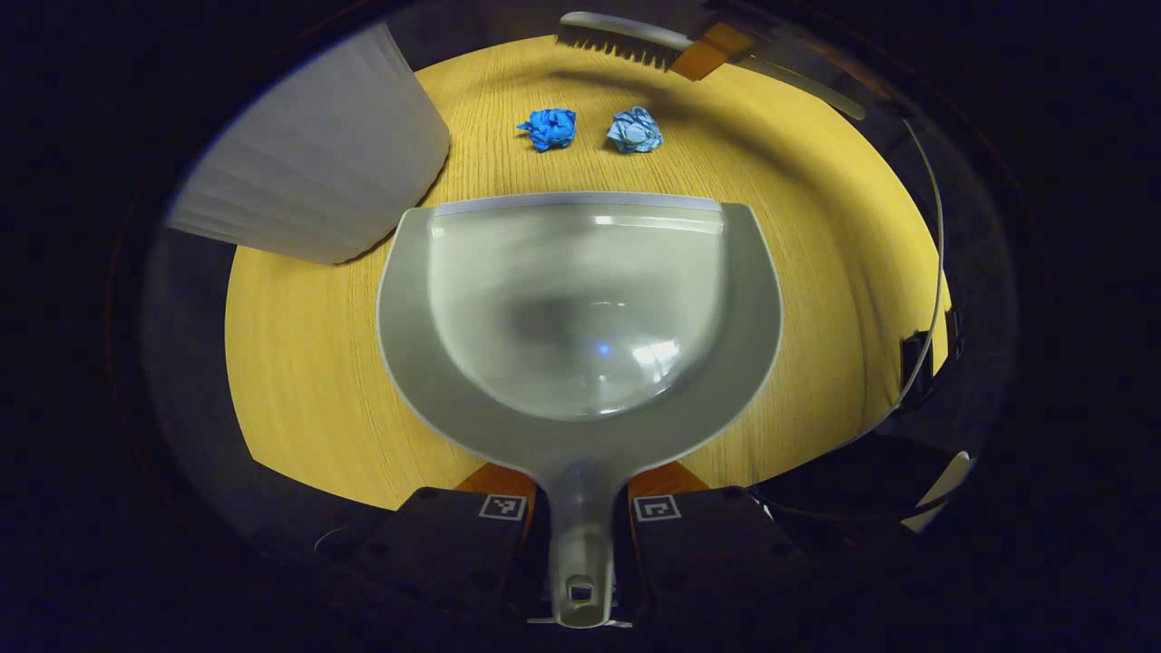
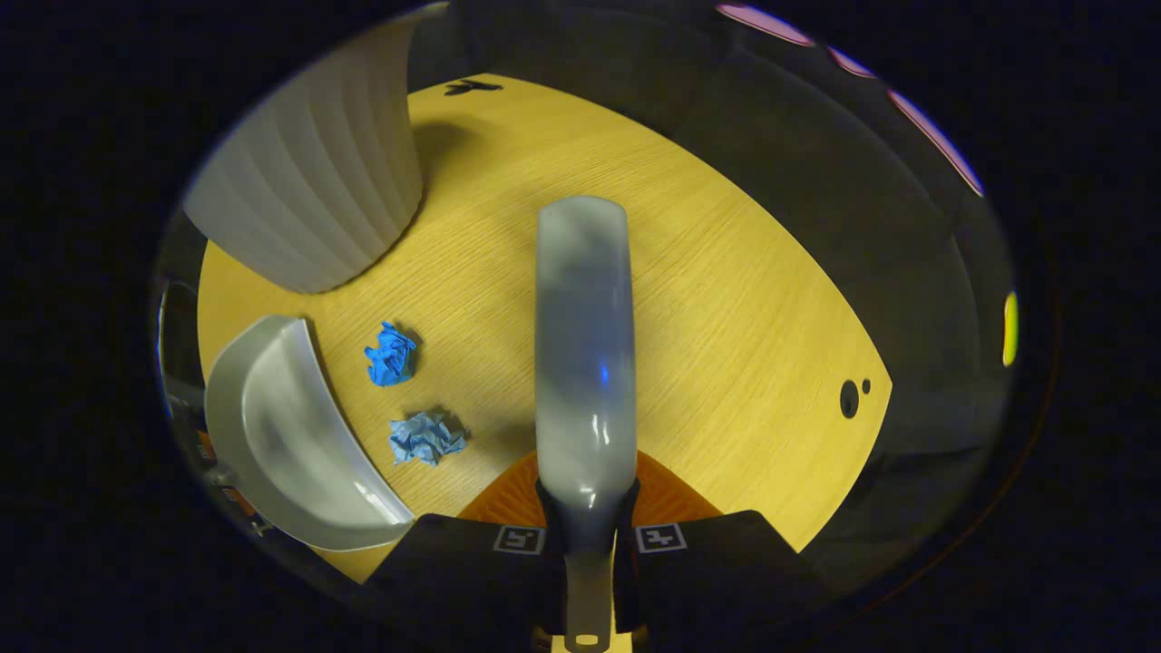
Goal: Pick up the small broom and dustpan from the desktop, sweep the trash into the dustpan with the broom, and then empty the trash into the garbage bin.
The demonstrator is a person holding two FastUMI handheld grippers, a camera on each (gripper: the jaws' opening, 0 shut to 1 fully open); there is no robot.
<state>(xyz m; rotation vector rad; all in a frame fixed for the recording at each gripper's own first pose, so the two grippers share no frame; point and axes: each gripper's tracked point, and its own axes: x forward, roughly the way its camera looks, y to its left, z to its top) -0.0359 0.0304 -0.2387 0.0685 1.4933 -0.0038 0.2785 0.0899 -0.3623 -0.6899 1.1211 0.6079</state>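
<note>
My left gripper (image 1: pixel 580 508) is shut on the handle of the grey dustpan (image 1: pixel 580 308), whose front lip faces two crumpled paper balls on the wooden desktop: a dark blue paper ball (image 1: pixel 549 128) and a light blue paper ball (image 1: pixel 635 131). Beyond them hovers the broom (image 1: pixel 626 41) with its bristles down. In the right gripper view my right gripper (image 2: pixel 587 526) is shut on the broom's handle, and the broom's grey back (image 2: pixel 582 345) stretches forward over the table. To its left lie the dark blue ball (image 2: pixel 391 355), the light blue ball (image 2: pixel 426 438) and the dustpan (image 2: pixel 281 444).
A white ribbed garbage bin (image 1: pixel 317 154) stands at the far left of the desktop (image 1: pixel 816 272), also seen as the bin (image 2: pixel 317 181) in the right gripper view. A cable (image 1: pixel 934 272) runs along the table's right edge. Two small dark holes (image 2: pixel 850 397) mark the tabletop.
</note>
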